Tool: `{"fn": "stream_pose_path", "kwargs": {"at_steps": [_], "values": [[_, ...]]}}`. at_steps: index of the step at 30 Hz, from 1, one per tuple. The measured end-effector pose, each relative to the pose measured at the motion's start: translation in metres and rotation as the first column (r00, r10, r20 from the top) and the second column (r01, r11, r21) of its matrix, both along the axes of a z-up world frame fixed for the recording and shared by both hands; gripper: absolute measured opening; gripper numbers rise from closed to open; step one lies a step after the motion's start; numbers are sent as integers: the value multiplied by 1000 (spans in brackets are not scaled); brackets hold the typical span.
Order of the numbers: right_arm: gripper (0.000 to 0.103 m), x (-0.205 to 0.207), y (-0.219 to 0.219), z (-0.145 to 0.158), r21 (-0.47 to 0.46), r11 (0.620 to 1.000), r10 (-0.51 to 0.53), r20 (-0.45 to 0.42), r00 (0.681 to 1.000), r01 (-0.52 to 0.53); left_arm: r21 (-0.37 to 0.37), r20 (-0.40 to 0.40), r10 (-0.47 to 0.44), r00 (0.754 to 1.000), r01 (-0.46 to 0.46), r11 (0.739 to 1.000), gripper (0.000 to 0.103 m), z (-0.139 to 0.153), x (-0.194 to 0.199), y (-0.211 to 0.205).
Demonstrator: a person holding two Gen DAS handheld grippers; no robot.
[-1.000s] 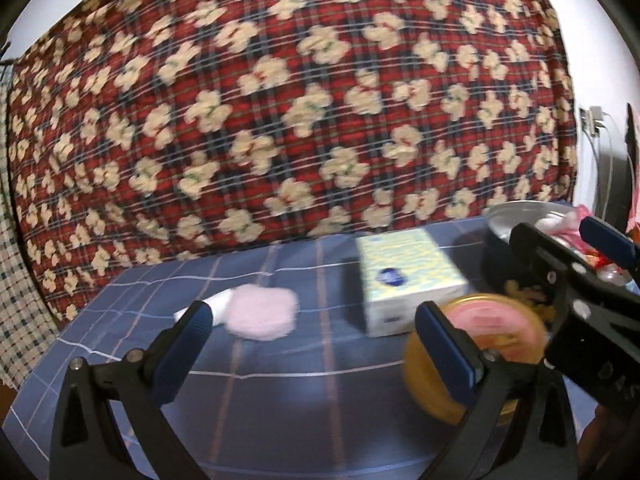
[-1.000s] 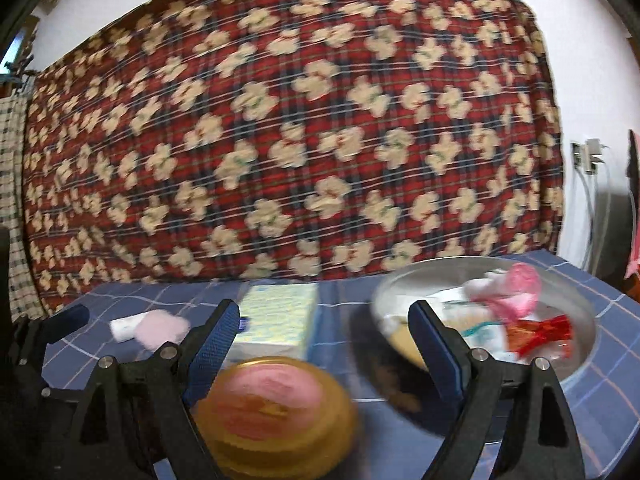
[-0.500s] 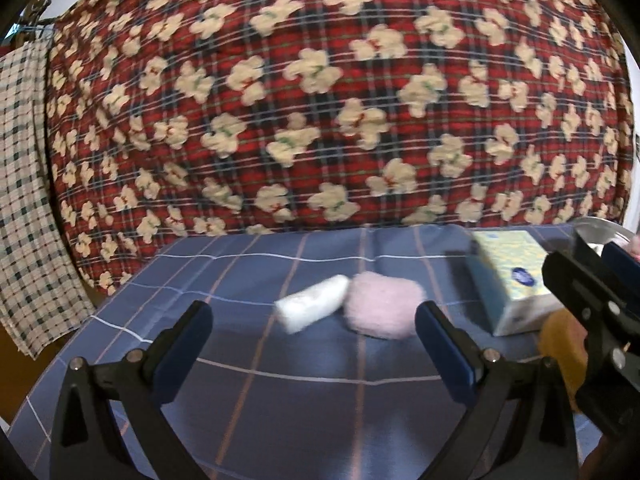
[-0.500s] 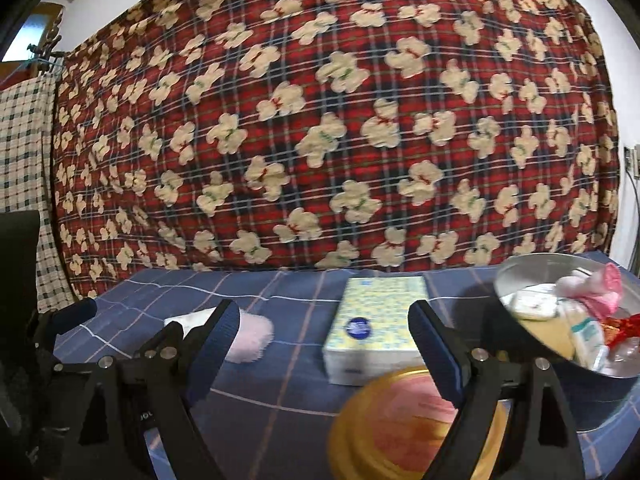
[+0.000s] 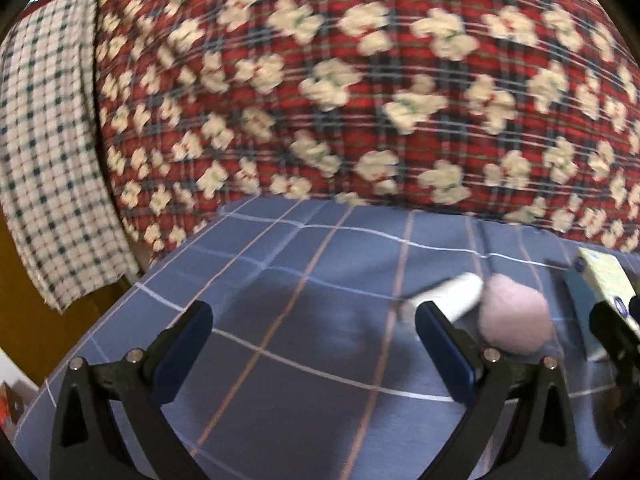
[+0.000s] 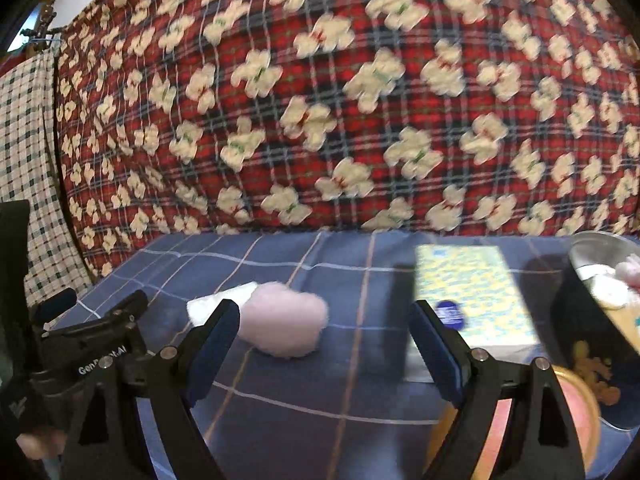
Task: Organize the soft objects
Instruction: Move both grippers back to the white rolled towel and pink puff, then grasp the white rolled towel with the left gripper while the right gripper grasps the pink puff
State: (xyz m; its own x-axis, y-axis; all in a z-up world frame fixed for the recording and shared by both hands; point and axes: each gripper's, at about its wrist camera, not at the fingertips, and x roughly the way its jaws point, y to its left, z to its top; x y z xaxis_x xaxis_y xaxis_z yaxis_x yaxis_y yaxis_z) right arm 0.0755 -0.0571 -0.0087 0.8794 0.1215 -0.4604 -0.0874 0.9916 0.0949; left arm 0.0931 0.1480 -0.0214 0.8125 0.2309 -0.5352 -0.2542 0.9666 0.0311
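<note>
Pink puff [image 6: 285,325], tissue box [image 6: 472,292], open claw [image 6: 324,334]

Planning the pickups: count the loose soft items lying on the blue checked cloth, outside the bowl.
2. A pink fluffy puff and, touching its left side, a white roll, both left of the tissue pack. More soft things sit in the metal bowl, partly cut off.

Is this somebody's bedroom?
Probably a bedroom or a home: a blue checked sheet like a bed's, a red plaid blanket behind it, and a tissue box.

clear: blue sheet [image 5: 304,320] left | blocked: tissue box [image 6: 472,292] right
</note>
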Motion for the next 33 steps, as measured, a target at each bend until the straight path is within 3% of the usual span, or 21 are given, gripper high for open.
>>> {"fn": "stream_pose_path", "kwargs": {"at_steps": [5,10,17,20,23,24,27,33], "values": [[88,34,15,-13,51,998,36,-123,992,-30,-39,-29,40,999,-42,998,102,-5,6,14],[88,59,22,-26,119,993,46,-213,976,-21,39,-12,61,998,-61,997,102,-2,11,12],[88,86,32,-42,162,987,56,-317,947,-4,55,-30,37,999,-36,998,102,-2,15,9],[75,93,32,-48,165,986,55,-361,931,6,59,-32,40,999,-38,998,103,-3,15,8],[60,91,31,-48,157,988,51,-355,933,6,60,-32,39,999,-37,997,103,-3,14,7],[50,91,32,-47,151,989,59,-353,934,-5,64,-30,38,999,-36,997,103,-3,14,7],[40,87,33,-44,133,991,75,-332,940,-32,64,-25,17,1000,-16,998,103,-2,14,3],[37,64,37,-26,63,995,85,-215,973,-74,59,-25,-19,1000,20,998,103,-2,14,-1]]}}
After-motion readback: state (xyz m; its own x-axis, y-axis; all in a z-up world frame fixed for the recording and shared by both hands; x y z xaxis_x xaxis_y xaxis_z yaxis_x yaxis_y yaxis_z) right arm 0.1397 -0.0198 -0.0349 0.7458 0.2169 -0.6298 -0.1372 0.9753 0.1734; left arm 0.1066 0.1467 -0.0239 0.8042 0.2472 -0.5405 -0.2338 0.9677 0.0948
